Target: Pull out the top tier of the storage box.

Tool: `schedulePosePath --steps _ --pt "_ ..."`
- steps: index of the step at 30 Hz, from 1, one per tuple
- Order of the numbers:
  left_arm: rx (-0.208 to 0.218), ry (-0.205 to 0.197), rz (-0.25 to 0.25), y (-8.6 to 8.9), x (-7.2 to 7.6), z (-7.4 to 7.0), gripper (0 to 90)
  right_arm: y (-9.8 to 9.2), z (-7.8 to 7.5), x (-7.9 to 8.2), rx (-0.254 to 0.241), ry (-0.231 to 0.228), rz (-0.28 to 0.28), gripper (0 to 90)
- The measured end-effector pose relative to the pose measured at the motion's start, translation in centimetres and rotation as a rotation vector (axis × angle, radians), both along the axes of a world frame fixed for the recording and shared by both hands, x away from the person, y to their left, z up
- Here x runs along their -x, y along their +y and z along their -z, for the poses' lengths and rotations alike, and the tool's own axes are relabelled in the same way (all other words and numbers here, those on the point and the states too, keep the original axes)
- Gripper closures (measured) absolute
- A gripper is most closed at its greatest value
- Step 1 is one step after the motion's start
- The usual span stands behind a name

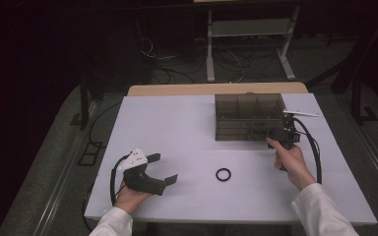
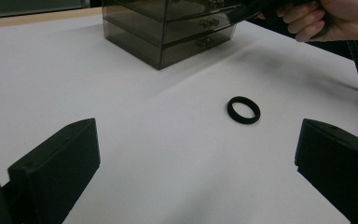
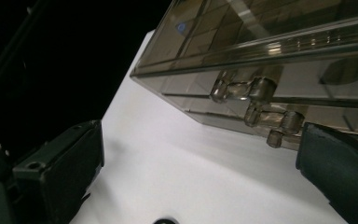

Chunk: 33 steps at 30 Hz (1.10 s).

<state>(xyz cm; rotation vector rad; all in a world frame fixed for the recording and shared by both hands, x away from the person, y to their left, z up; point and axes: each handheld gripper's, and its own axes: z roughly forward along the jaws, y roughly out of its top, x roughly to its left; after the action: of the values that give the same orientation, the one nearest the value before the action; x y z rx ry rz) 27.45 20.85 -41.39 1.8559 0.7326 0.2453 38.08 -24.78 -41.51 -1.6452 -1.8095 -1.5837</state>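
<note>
Lying flat on the white tabletop (image 1: pixel 187 142) is a small black ring (image 1: pixel 223 174). It is seen near the front edge, a little right of the middle, and nothing is touching it.

A see-through brown box with little drawers (image 1: pixel 248 117) is placed at the far right of the tabletop. Clear drawer handles (image 3: pixel 242 89) are seen on its front in the right gripper view, one row above another.

The left tool (image 1: pixel 162 169) is held in the left hand (image 1: pixel 130 194) at the near left side of the tabletop. Its two black jaws are spread wide apart, and nothing is held between them. In the left gripper view the ring (image 2: pixel 243 110) is seen on the tabletop farther off, ahead of the open jaws and a bit to the right.

The right tool (image 1: pixel 275 132) is held in the right hand (image 1: pixel 290 162) right up at the front of the box, at its near right corner. Its jaws are wide open too, and nothing is gripped. In the right gripper view one jaw is seen just beside the lowest drawer handle, but it cannot be told if they touch.

The ring is well apart from both tools, between the two hands. White sleeves (image 1: pixel 320 211) are seen at the bottom of the high view.
</note>
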Motion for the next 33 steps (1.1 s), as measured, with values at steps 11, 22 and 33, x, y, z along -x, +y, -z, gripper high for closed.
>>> schedulePosePath --steps 11,22,33 --pt "0.001 0.000 -0.002 0.05 -0.01 -0.01 0.0 0.18 0.43 0.17 -0.086 0.073 0.083 0.6" --pt "-0.001 -0.001 0.000 0.04 0.00 -0.02 0.0 0.21 0.79 0.25 -0.195 0.136 0.180 0.7" --pt "-0.003 -0.002 0.004 0.01 0.01 -0.02 0.0 -0.10 0.95 0.59 -0.231 0.150 0.260 15.2"
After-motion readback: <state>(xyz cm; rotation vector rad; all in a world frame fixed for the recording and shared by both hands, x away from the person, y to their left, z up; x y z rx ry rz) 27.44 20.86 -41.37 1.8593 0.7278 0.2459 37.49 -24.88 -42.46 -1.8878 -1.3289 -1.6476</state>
